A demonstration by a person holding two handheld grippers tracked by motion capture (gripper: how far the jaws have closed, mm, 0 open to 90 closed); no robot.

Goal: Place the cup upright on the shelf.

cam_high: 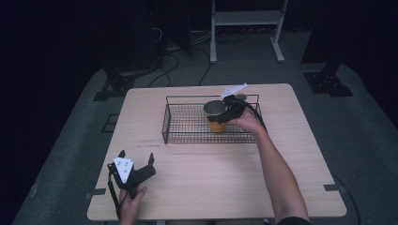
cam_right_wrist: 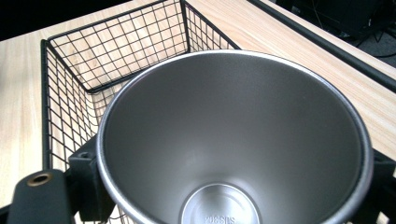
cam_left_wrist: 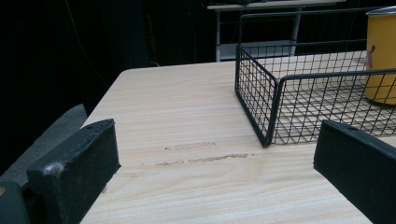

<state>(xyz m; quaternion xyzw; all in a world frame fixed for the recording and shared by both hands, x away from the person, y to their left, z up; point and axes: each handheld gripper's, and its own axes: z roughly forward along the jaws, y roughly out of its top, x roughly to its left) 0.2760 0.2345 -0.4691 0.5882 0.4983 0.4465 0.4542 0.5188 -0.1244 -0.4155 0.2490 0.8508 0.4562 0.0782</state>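
Note:
A yellow cup [cam_high: 215,116] with a steel inside stands upright in the right half of a black wire basket [cam_high: 187,139]. My right gripper [cam_high: 229,111] is shut on the cup, one jaw on each side just below the rim. The right gripper view looks down into the cup [cam_right_wrist: 233,140], with my right gripper [cam_right_wrist: 233,191] around it and the basket [cam_right_wrist: 116,51] behind. I cannot tell whether the cup touches the basket floor. My left gripper [cam_high: 136,155] rests open near the table's front left with nothing between its jaws. The left gripper view shows my left gripper [cam_left_wrist: 217,154], the basket [cam_left_wrist: 261,107] and the cup [cam_left_wrist: 380,56].
The basket sits at the back middle of a light wooden table [cam_high: 202,187]. A white metal rack [cam_high: 246,18] and cables lie on the floor beyond the table. Dark stand feet [cam_high: 328,82] flank the far corners.

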